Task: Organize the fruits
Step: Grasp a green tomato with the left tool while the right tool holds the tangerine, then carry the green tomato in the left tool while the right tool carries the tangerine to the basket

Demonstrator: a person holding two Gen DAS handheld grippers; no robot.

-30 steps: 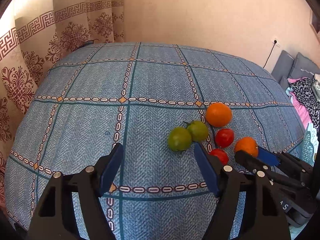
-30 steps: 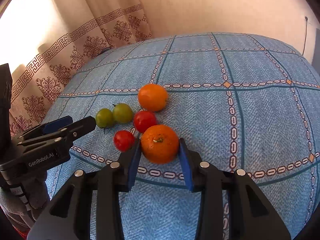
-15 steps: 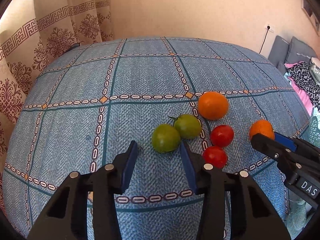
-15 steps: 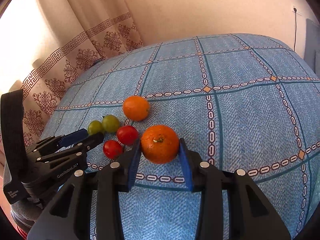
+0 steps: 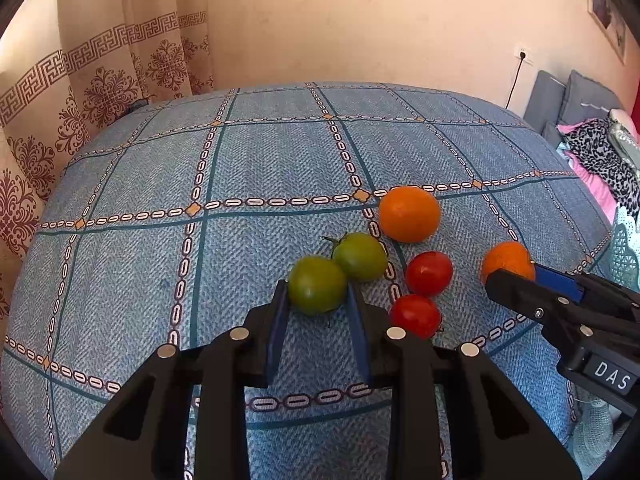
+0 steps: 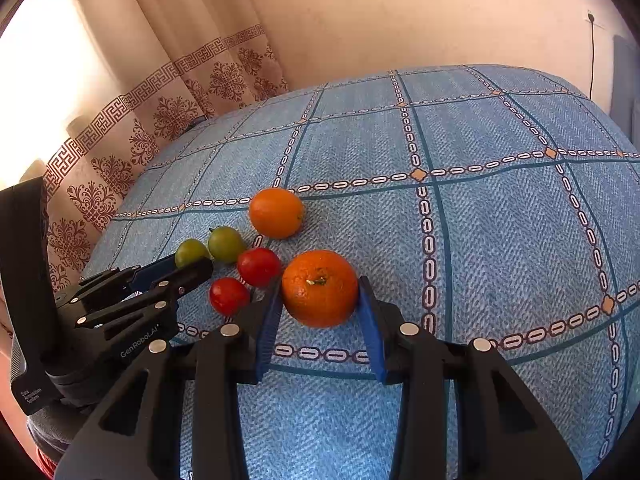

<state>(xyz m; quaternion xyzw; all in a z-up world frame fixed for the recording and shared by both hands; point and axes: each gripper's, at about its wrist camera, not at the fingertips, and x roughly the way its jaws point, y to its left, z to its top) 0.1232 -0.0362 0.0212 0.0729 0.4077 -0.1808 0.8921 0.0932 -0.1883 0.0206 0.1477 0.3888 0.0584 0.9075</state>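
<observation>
On the blue checked cloth (image 5: 248, 168) lie a large orange (image 5: 409, 214), two red tomatoes (image 5: 429, 273) (image 5: 415, 315) and two green tomatoes. My left gripper (image 5: 316, 300) is shut on the nearer green tomato (image 5: 317, 285), its blue pads pressing both sides; the second green tomato (image 5: 360, 256) touches it behind. My right gripper (image 6: 320, 292) is shut on a small orange (image 6: 320, 288) with its stem end facing me. In the left wrist view that small orange (image 5: 507, 261) sits in the right gripper (image 5: 514, 278), to the right of the red tomatoes.
A patterned curtain (image 5: 100, 92) hangs along the left side and a plain wall stands behind. Grey cushions and clothing (image 5: 592, 148) lie beyond the right edge, with a pale lattice basket (image 5: 626, 252) there. Bare cloth stretches across the far half and the right side (image 6: 500, 220).
My left gripper advanced to the green tomato and narrowed from wide open until its pads closed on it. The right gripper carried the small orange rightward, away from the red tomatoes.
</observation>
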